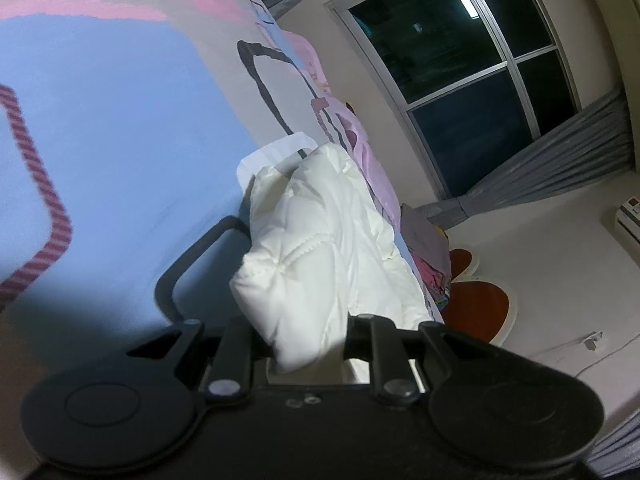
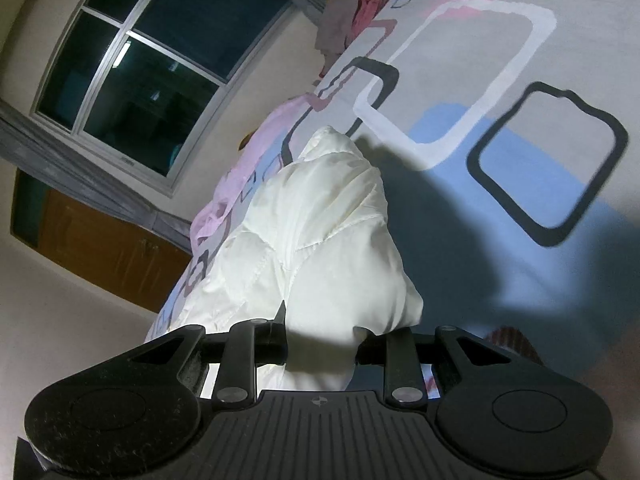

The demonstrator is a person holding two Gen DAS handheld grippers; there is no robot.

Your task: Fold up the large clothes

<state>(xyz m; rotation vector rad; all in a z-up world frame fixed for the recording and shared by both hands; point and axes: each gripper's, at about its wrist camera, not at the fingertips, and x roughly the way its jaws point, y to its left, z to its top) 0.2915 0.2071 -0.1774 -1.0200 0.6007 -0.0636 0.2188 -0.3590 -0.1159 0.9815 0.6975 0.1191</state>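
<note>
Jacket (image 1: 320, 240) clamped in both tilted grippers.

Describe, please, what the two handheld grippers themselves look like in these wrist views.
The left gripper and the right gripper are both matte black plastic, with two round disc-shaped lobes, angled linkage arms and silver pivot screws. The right one has a ribbed centre plate with a small cross mark. No cables or sleeves show.

We hold our left gripper (image 1: 306, 344) and right gripper (image 2: 320, 346) clamped on the white quilted garment (image 1: 316, 248), both wrists rolled sideways.
</note>
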